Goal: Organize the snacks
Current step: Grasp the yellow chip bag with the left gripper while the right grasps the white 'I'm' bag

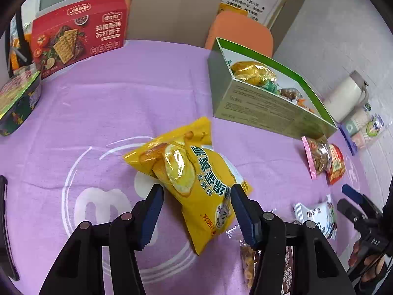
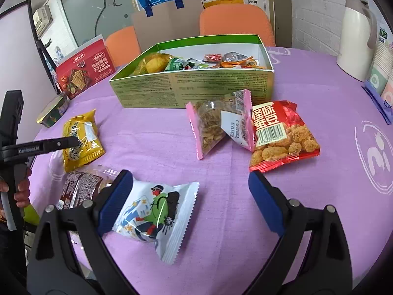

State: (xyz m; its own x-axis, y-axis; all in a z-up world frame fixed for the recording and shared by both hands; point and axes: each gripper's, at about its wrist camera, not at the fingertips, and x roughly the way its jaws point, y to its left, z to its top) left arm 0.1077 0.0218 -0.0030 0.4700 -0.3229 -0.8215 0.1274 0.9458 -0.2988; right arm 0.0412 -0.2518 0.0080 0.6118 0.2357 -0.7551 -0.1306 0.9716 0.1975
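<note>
A yellow snack bag point(image 1: 189, 179) lies on the purple tablecloth between the open fingers of my left gripper point(image 1: 196, 209); the pads are close to its sides but not pressed on it. It also shows in the right wrist view point(image 2: 81, 137). My right gripper point(image 2: 189, 201) is open over a white packet with a hiker picture point(image 2: 157, 216); its left pad touches the packet's edge. A green open box point(image 2: 191, 86) holds several snacks. A pink-edged clear packet point(image 2: 216, 125) and a red snack bag point(image 2: 282, 135) lie in front of it.
A red cracker box point(image 1: 78, 32) stands at the back left, and a dark green box point(image 1: 17, 100) lies at the left. A brown packet point(image 2: 78, 189) lies by my right gripper. A white thermos point(image 2: 356, 36) and paper cups point(image 2: 383, 73) stand at the right. Orange chairs point(image 2: 235, 22) are behind the table.
</note>
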